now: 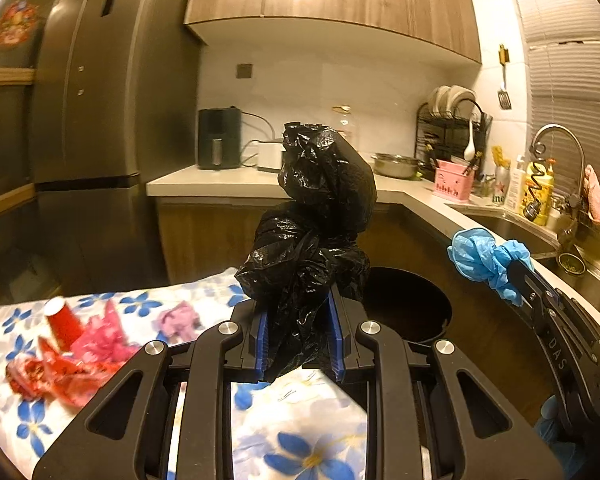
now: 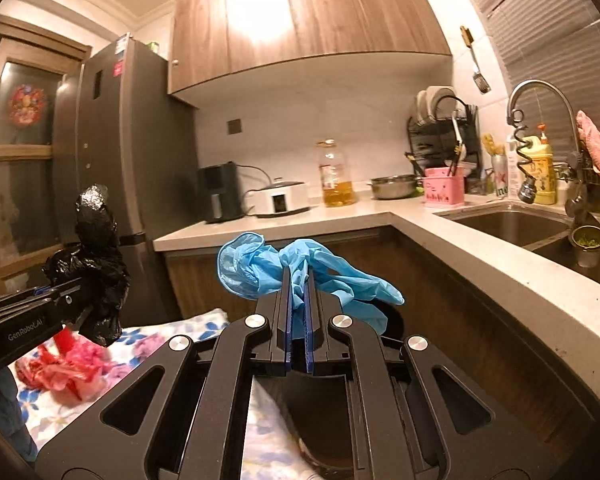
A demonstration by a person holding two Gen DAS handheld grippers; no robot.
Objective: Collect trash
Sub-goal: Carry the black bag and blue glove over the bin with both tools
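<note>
My left gripper is shut on a crumpled black plastic bag and holds it up above the table's far edge; it also shows in the right wrist view. My right gripper is shut on a blue disposable glove, which also shows in the left wrist view. A dark round trash bin stands open on the floor between the table and the counter, just below both grippers. A red cup and red and pink wrappers lie on the floral tablecloth.
A white L-shaped counter runs behind and to the right, with a sink, faucet, dish rack, oil bottle and appliances. A grey fridge stands at the left.
</note>
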